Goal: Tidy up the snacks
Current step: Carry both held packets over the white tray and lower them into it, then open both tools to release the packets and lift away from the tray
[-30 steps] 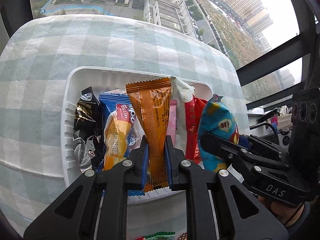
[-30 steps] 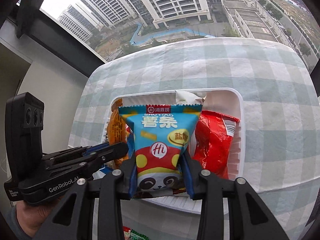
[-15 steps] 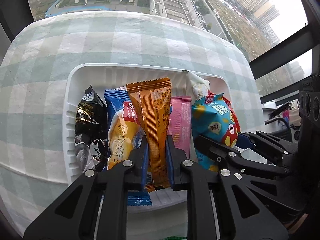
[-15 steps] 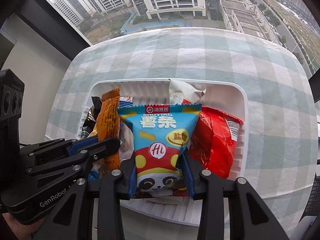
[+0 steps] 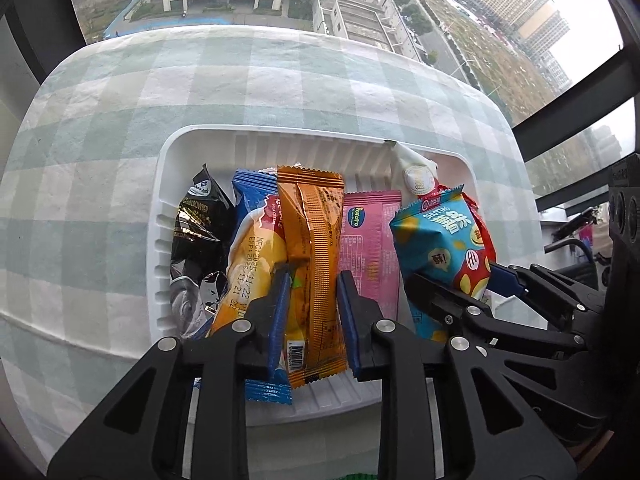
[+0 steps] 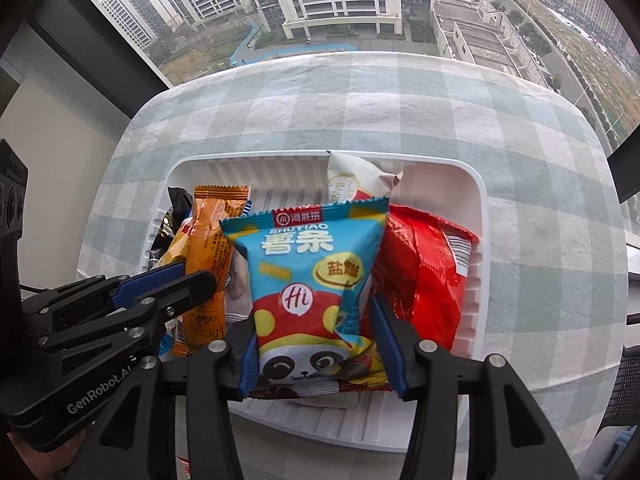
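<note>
A white ribbed tray (image 5: 276,148) (image 6: 480,216) sits on the checked tablecloth. My left gripper (image 5: 314,300) is shut on an orange snack bar (image 5: 316,240) and holds it over the tray's middle. My right gripper (image 6: 316,340) is shut on a blue panda crisp bag (image 6: 308,280), also seen in the left wrist view (image 5: 440,248), over the tray's right half. In the tray lie a black packet (image 5: 196,232), a blue-yellow cake packet (image 5: 252,248), a pink packet (image 5: 370,240), a white packet (image 6: 352,180) and a red bag (image 6: 424,272).
The checked green-white cloth (image 6: 360,104) covers a small table whose far edge meets a window with city buildings below. Dark window frames (image 5: 580,108) run at the right. A snack wrapper edge (image 6: 184,468) shows at the near table edge.
Both grippers have moved forward and lower over the tray with their snacks. The blue crisp bag now sits closer beside the orange bar, over the red bag.
</note>
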### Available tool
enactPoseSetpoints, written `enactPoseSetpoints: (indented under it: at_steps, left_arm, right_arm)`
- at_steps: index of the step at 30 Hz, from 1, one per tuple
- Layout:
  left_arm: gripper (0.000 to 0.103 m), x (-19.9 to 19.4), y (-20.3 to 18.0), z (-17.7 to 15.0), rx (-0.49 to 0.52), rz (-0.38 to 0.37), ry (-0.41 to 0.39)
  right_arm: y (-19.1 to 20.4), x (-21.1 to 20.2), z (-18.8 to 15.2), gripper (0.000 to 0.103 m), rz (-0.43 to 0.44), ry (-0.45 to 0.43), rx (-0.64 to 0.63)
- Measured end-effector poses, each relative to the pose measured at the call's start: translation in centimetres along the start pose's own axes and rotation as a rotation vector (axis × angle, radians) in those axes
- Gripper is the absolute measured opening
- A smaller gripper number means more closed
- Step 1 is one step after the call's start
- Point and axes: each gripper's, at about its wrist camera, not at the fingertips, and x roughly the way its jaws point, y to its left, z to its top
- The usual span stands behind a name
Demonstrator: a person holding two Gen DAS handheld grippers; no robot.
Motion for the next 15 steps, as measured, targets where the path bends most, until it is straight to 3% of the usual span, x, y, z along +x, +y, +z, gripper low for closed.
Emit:
enactPoseSetpoints:
  at_steps: [4,11,15]
  left_arm:
    - [0.028,-0.5,0.2,-0.3,-0.007,0.004,-0.011]
    - [0.048,-1.6,0.4,-1.0,-0.022,0.001,-0.035]
    - [0.054,-2.5,0.4,-1.5,-0.031,-0.004,-0.051]
  right_arm:
    - [-0.1,-0.2,-0.2,0.056,-0.003,0.000,0.009]
    - [-0.3,-0.6,-0.4,0.059,-0.005,-0.004,0.031]
    - [-0.3,-0.8,-0.6,0.059,-0.006,-0.005,0.044]
